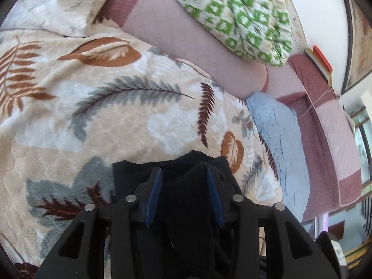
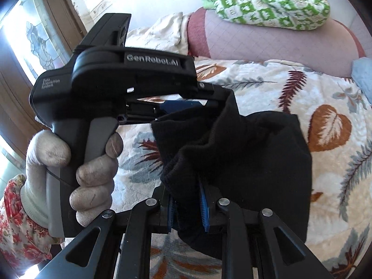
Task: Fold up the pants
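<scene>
The black pants (image 2: 251, 162) hang bunched between both grippers above a leaf-patterned blanket (image 2: 320, 88). My right gripper (image 2: 188, 190) is shut on a thick fold of the pants, its blue pads pressing the cloth. In the right wrist view my left gripper (image 2: 220, 102) reaches in from the left, held by a gloved hand (image 2: 81, 169), with the pants' edge draped over its fingers. In the left wrist view my left gripper (image 1: 183, 176) holds black cloth (image 1: 186, 209) between its blue pads, over the blanket (image 1: 130, 116).
A pink quilted bolster (image 1: 209, 53) lies along the far edge of the bed, with a green-and-white patterned quilt (image 1: 239, 16) on it. A light blue cloth (image 1: 281, 139) lies at the blanket's right. A red book (image 1: 322, 58) rests near the wall.
</scene>
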`<state>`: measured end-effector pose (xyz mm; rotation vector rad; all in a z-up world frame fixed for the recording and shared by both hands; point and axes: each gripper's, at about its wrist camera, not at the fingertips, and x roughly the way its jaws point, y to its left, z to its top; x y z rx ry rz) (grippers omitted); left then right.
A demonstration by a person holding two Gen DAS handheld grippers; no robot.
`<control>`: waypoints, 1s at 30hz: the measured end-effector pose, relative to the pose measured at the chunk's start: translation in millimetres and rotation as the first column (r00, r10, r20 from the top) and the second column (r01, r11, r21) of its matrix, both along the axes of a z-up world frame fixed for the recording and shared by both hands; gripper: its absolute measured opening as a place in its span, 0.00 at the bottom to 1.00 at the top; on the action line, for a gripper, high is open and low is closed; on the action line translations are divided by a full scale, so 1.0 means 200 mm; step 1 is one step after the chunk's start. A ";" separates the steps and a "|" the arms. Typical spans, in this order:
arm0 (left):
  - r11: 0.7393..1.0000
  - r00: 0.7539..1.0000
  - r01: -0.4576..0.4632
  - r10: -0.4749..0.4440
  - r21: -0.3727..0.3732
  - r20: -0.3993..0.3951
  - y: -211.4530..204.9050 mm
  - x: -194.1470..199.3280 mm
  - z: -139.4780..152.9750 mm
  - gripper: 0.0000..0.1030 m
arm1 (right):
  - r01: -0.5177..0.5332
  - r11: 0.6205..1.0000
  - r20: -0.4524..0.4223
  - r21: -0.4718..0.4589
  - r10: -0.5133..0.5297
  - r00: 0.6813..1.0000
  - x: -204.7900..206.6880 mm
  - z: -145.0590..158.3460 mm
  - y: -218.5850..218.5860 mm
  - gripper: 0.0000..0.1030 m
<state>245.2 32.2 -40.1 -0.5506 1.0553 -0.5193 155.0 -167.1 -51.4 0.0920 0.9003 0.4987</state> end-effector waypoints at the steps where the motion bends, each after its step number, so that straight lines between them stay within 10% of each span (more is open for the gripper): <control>1: 1.000 1.000 -0.017 0.017 0.002 -0.006 0.02 0.00 -0.01 0.37 | -0.009 1.000 0.000 -0.010 0.009 1.000 0.00 -0.01 0.03 0.22; 6: 0.997 0.997 -0.080 0.080 0.006 -0.002 0.17 -0.06 0.01 0.41 | -0.044 0.998 -0.014 -0.055 0.043 0.999 0.02 -0.05 0.12 0.36; 8: 0.995 0.994 -0.104 0.104 0.004 0.024 0.23 -0.12 0.04 0.46 | -0.089 0.996 -0.027 -0.006 0.089 0.996 -0.02 -0.03 0.13 0.77; 9: 0.992 0.991 -0.128 0.128 0.008 0.033 0.27 -0.15 0.05 0.47 | -0.107 0.994 -0.018 0.006 0.107 0.994 -0.04 -0.01 0.13 0.80; 16: 0.970 0.969 -0.241 0.242 -0.025 0.042 0.47 -0.42 0.01 0.48 | -0.154 0.988 0.054 -0.030 0.155 0.986 -0.13 0.19 0.10 0.78; 20: 0.961 0.958 -0.276 0.273 0.025 0.084 0.55 -0.55 -0.02 0.48 | 0.034 0.997 0.066 -0.072 -0.029 0.997 0.00 0.29 0.04 0.37; 30: 0.935 0.935 -0.330 0.306 0.127 0.177 0.65 -0.66 -0.04 0.50 | 0.080 0.951 -0.052 -0.300 -0.100 0.994 0.36 -0.01 0.39 0.34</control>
